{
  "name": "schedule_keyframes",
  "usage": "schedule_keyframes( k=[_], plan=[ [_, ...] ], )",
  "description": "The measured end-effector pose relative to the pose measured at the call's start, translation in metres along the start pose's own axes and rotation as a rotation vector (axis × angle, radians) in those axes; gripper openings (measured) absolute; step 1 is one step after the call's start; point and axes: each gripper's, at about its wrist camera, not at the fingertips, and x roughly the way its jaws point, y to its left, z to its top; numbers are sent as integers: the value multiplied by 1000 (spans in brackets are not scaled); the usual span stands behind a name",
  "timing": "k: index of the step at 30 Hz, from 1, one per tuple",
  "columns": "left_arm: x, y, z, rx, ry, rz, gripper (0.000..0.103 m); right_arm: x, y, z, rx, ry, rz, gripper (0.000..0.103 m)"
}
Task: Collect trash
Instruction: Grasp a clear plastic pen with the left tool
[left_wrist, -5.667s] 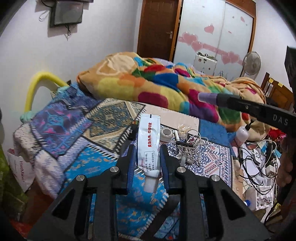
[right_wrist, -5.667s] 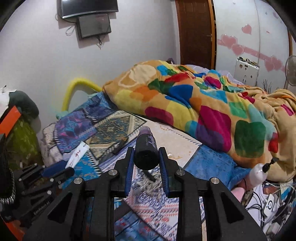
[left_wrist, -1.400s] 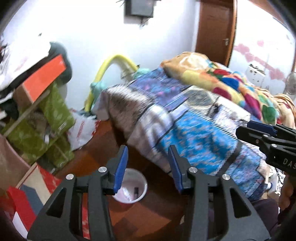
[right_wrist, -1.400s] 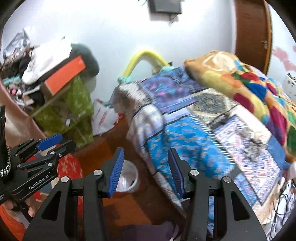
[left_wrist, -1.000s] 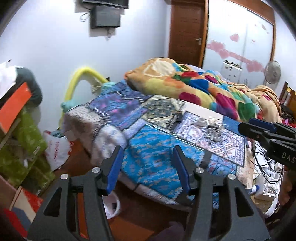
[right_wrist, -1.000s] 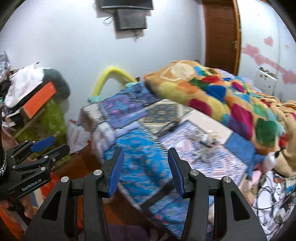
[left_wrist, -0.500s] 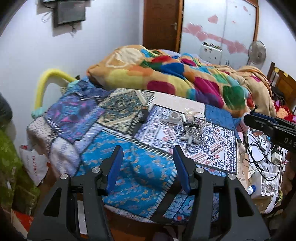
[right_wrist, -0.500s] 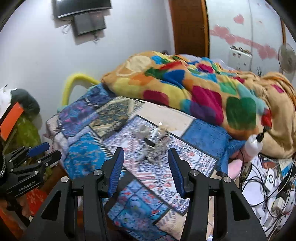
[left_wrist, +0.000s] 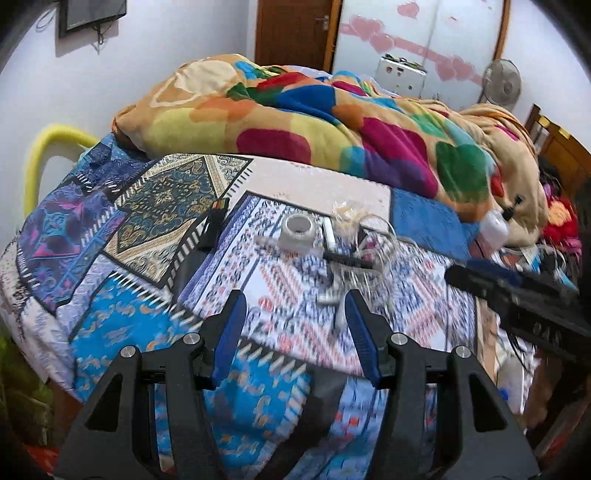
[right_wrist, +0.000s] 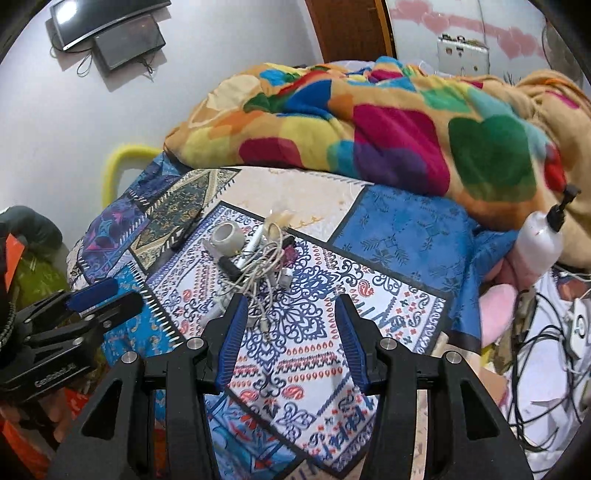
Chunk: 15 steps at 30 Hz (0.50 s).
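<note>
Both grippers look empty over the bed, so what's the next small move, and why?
Probably ease the right gripper forward and down toward the cable tangle, the nearest item in the pile. Its jaws are open and empty, and the tangle lies just ahead of its left finger on the bedspread. The left gripper is open too, but the tape roll lies farther ahead.

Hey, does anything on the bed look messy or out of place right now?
Yes. A tangle of white cables lies heaped on the patterned bedspread, mixed with a tape roll and a black pen. A crumpled clear wrapper sits just behind the heap.
</note>
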Motion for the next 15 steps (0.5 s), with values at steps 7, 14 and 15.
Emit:
schedule_keyframes(
  k=[7,14,15],
  plan=[
    [46,-7,25,-89,33,-70,55,15,-9,0,-5,-6,10,45],
    [91,-4,28,-231,151,-157,46,21,-17,-5,-3,-3,23,45],
    [94,-4,26,-245,159,-171,44,23,-17,-5,0,-1,27,45]
  ],
)
